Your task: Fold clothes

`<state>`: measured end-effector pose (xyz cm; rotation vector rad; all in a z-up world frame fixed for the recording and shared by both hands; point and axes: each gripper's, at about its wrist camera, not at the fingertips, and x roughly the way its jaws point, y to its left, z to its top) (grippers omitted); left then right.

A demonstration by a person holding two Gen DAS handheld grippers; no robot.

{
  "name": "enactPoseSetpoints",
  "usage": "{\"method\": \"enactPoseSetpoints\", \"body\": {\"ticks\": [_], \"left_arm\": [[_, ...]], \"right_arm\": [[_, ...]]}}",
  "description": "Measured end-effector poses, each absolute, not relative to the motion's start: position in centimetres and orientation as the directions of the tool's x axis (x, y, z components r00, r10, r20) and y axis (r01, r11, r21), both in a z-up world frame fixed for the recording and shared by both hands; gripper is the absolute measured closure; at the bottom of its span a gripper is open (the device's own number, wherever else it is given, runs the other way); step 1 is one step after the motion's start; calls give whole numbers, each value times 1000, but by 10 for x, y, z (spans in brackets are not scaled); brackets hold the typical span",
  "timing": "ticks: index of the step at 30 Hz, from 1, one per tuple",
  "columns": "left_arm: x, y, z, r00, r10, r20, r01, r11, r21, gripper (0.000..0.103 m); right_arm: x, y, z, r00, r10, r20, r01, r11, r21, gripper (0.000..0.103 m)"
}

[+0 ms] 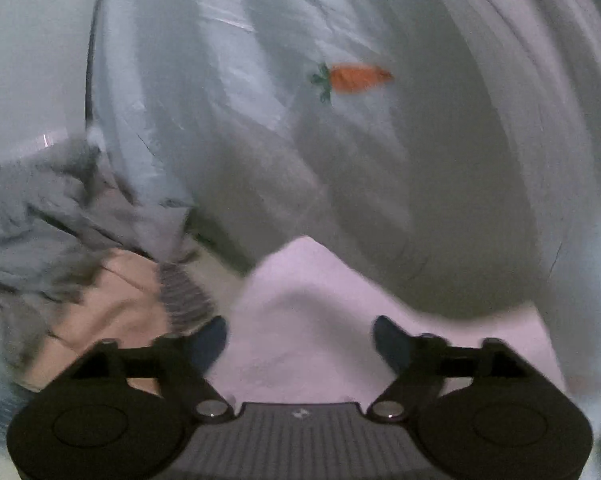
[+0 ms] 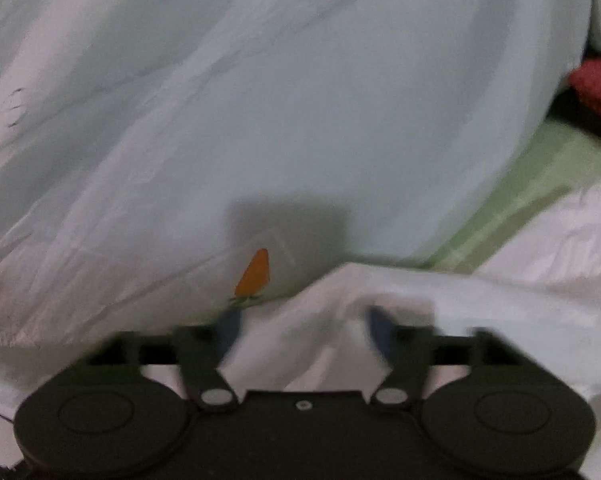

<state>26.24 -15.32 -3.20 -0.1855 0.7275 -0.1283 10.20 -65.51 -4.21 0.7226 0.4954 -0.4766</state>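
A green checked surface (image 2: 512, 216), possibly a bed cover, carries the clothes. A pale blue shirt with a carrot motif (image 2: 300, 120) lies spread across it; a white garment (image 2: 520, 292) lies near right, a red cloth (image 2: 600, 84) far right.

A home: heaped laundry (image 1: 40, 216) beside a green checked sheet (image 2: 512, 208).

1. The shirt (image 1: 340, 140) lies spread ahead of the left gripper (image 1: 300, 340).
2. A white cloth (image 1: 308, 312) lies between that gripper's fingers.
3. A clothes heap (image 1: 60, 240) lies left of the shirt.
4. A carrot motif (image 1: 356, 77) sits on the shirt.
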Motion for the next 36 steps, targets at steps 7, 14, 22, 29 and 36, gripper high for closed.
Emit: {"method": "enactPoseSetpoints", "body": {"ticks": [7, 14, 22, 29, 36], "left_arm": [[164, -114, -136, 497, 69, -865, 35, 994, 99, 20], [109, -71, -159, 446, 30, -895, -65, 998, 1, 19], [94, -63, -153, 502, -69, -862, -36, 994, -100, 95], [38, -1, -148, 513, 42, -857, -210, 975, -78, 95], [4, 53, -159, 471, 84, -878, -294, 954, -66, 79]], "right_arm": [[12, -601, -93, 682, -145, -717, 553, 744, 375, 23], [-62, -578, -105, 636, -69, -769, 594, 680, 430, 23], [-95, -543, -96, 648, -108, -754, 592, 694, 410, 23], [-102, -506, -97, 657, -102, -747, 582, 699, 416, 23], [-106, -466, -122, 613, -28, -789, 572, 706, 419, 22]]}}
